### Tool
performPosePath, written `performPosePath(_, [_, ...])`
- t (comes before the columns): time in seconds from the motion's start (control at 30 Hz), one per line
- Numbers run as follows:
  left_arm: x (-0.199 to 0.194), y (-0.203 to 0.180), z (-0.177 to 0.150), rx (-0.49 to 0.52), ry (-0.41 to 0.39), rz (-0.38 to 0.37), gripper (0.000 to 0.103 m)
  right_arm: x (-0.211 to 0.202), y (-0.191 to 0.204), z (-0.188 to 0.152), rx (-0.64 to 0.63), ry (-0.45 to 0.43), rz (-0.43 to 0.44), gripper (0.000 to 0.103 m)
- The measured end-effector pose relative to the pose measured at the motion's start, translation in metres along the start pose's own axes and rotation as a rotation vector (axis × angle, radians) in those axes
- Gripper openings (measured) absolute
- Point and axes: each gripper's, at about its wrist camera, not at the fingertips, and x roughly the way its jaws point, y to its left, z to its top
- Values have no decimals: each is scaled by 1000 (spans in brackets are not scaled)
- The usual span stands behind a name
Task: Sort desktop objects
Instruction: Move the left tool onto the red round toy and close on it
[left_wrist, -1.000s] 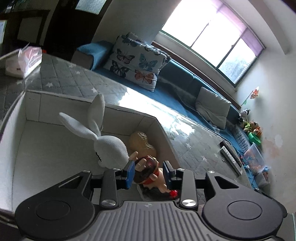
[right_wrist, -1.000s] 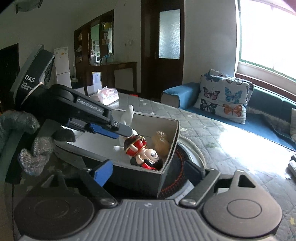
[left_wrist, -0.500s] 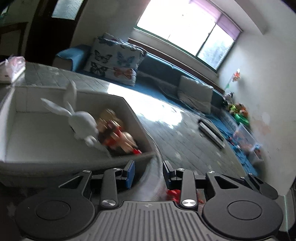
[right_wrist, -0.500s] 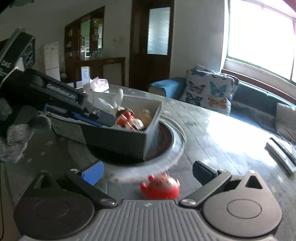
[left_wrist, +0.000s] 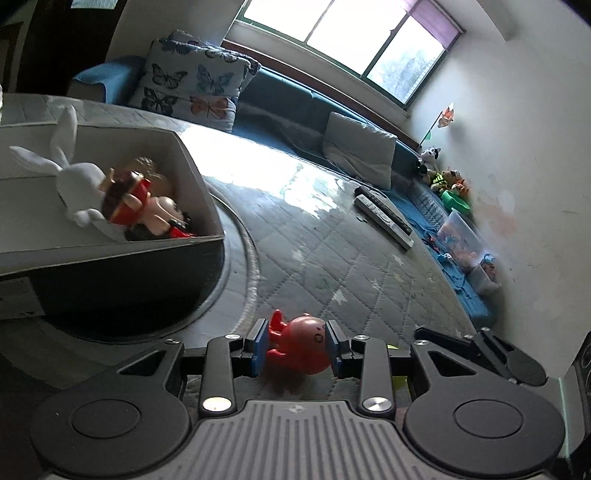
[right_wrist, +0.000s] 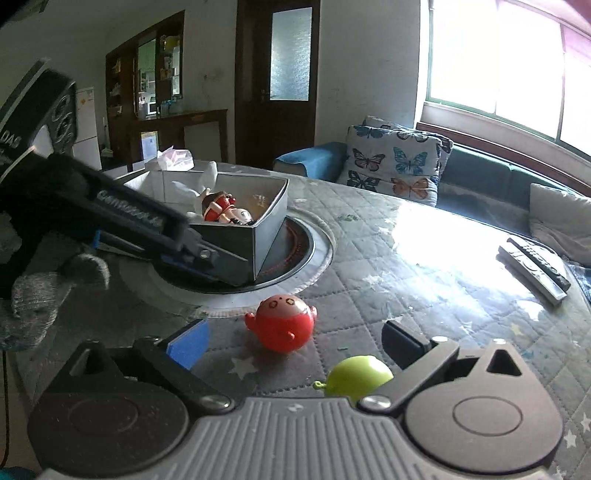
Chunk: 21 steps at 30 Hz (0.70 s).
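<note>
A grey box (left_wrist: 155, 246) stands on the table and holds a white rabbit toy (left_wrist: 74, 177), a red-capped doll (left_wrist: 144, 210) and a tan toy behind them. The box also shows in the right wrist view (right_wrist: 258, 221). A round red toy (left_wrist: 301, 347) lies on the quilted table between the fingers of my left gripper (left_wrist: 295, 347), which is open around it. In the right wrist view the red toy (right_wrist: 282, 323) sits apart from the left gripper's fingers. My right gripper (right_wrist: 295, 343) is open and empty. A green toy (right_wrist: 356, 374) lies just beside its right finger.
The box sits on a round inset ring (right_wrist: 317, 251) in the table. Two remote controls (left_wrist: 384, 218) lie at the table's far right. A tissue pack (right_wrist: 173, 158) stands behind the box. A sofa with cushions (left_wrist: 192, 88) runs behind the table.
My left gripper let go of the red-capped doll in the box, pulled back out and moved down to the red toy. The right gripper drew back, and the green toy came into view.
</note>
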Motion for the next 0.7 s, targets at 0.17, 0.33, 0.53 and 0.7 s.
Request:
performPosePath(0.17, [9,-1,1,0,31,-7,36,13,7,2,-23,15,31,95])
performPosePath(0.33, [13,2,6,-27,40,-24,36,31,14,4,-37,41,44,89])
performPosePath(0.53, [20,3,10,-54,64,-61,36,50,15,3,-39,79,54,79])
performPosePath(0.7, [27,4,11,-64,79,-54,36,59,14,1,-30,100,57,68])
